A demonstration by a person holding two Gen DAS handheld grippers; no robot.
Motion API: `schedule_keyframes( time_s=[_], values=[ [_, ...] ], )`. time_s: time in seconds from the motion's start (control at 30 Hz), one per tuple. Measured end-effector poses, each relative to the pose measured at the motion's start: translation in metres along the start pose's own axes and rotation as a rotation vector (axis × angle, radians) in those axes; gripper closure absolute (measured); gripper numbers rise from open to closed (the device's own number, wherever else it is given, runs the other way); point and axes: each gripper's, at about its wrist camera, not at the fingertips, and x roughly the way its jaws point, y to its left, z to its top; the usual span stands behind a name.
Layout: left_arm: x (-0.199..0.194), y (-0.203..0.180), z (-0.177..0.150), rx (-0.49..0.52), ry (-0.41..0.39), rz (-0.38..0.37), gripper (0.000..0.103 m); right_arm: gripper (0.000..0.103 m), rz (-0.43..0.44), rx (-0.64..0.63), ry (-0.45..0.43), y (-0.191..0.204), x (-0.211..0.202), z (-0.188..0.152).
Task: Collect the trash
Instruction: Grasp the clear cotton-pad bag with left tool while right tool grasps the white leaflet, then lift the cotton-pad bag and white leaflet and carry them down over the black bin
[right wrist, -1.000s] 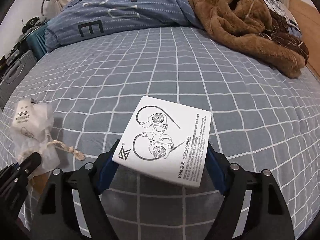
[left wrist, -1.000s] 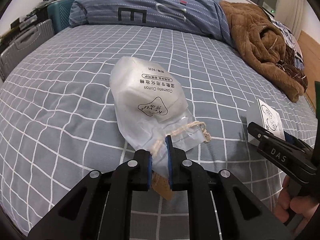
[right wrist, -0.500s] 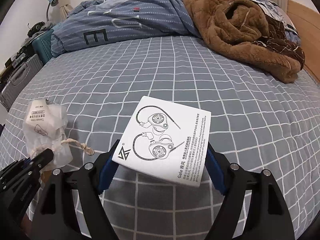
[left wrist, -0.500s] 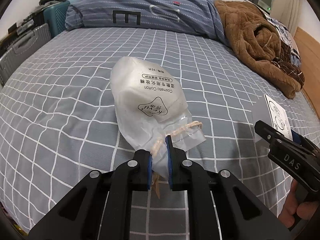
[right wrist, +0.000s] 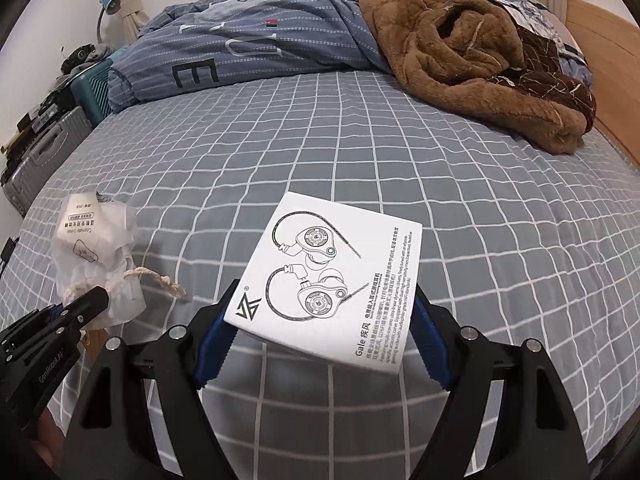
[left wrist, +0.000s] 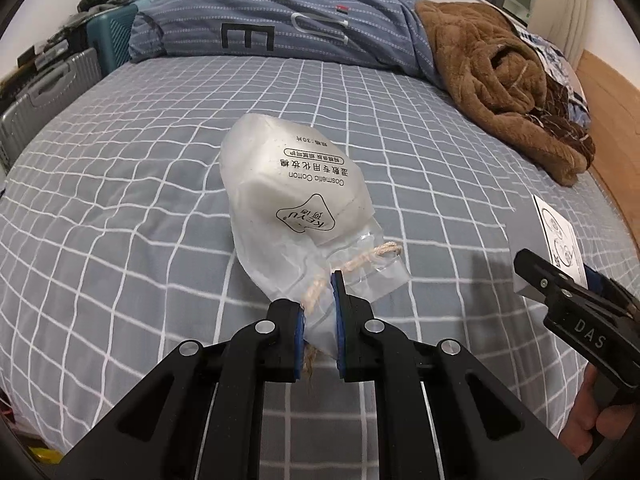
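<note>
Pouch [left wrist: 296, 200] neck hidden between clamped jaws

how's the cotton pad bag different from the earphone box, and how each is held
The bag is soft, crumpled, translucent plastic with a drawstring; the box is stiff, flat, white card. The left gripper pinches the bag's neck with jaws nearly shut; the right gripper spans the box with jaws wide. Both are off the bed.

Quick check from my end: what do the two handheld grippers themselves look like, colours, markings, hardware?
Both are matte black plastic with silver screw heads and blue pads on the fingers. The left gripper reads "GenRobot.AI" on its side; the right gripper reads "DAS". No cables or sleeves show.
</note>
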Motion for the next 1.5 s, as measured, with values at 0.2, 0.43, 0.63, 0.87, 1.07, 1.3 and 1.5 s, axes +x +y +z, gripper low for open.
schedule_keyframes(
  time_s=[0.2,0.43,0.63,0.87,1.07,1.3,1.5],
  values=[
    [-0.019,-0.004,-0.016,-0.002,0.005,-0.016,0.092,0.028,-0.005,-0.017,-0.024,-0.001,-0.024,-0.01],
    [-0.035,-0.01,-0.034,0.006,0.007,-0.023,0.092,0.028,-0.016,-0.035,-0.042,-0.004,-0.043,-0.019],
    [-0.048,-0.01,-0.043,-0.001,0.006,-0.028,0.092,0.028,-0.017,-0.046,-0.06,-0.005,-0.06,-0.027],
    [-0.063,-0.014,-0.055,-0.005,0.001,-0.04,0.092,0.028,-0.021,-0.052,-0.066,-0.014,-0.076,-0.04],
    [-0.077,-0.021,-0.067,0.009,-0.008,-0.048,0.092,0.028,-0.02,-0.039,-0.07,-0.024,-0.093,-0.055],
    [-0.09,-0.033,-0.083,0.036,-0.009,-0.065,0.092,0.028,-0.022,-0.054,-0.081,-0.027,-0.112,-0.07],
    [-0.1,-0.039,-0.096,0.048,-0.008,-0.078,0.092,0.028,-0.019,-0.056,-0.091,-0.03,-0.127,-0.081]
  ],
)
